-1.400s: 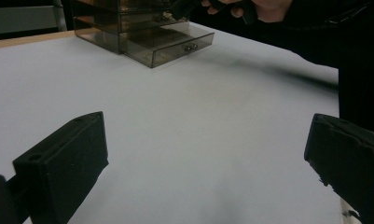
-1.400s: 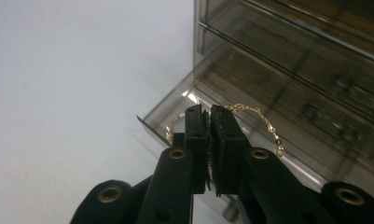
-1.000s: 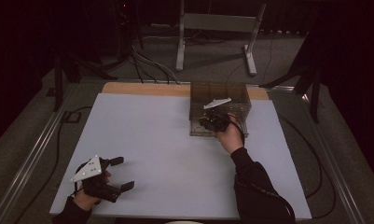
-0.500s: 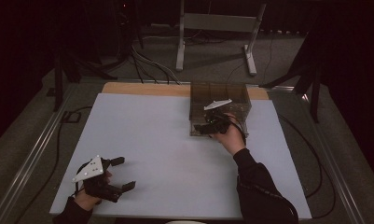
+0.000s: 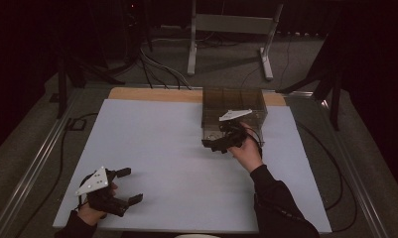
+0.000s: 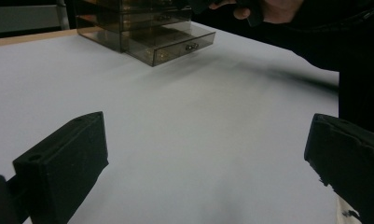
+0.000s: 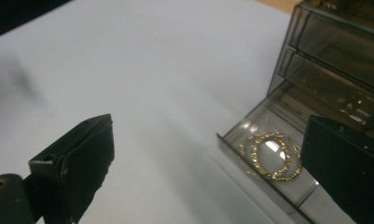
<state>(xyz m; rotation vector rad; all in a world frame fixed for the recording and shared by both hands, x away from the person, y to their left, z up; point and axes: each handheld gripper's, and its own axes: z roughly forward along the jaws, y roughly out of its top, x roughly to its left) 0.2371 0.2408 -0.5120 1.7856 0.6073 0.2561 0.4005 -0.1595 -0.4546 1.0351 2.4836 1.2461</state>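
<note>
Drawer open, both grippers released

Fingers of the left gripper (image 5: 124, 186) stand spread apart, grasping nothing, near the surface's (image 5: 162, 144) near left corner, held in the person's left hand (image 5: 90, 210). Bare white surface lies between its fingers in the left gripper view. Farther off, toward the far right corner, the right gripper (image 5: 221, 145) hovers in the right hand (image 5: 246, 153), its fingers also wide apart and empty, just in front of a smoky clear drawer box (image 5: 233, 106). The box's bottom drawer (image 7: 268, 168) is pulled out, and gold hoop rings (image 7: 268, 156) lie inside it.
</note>
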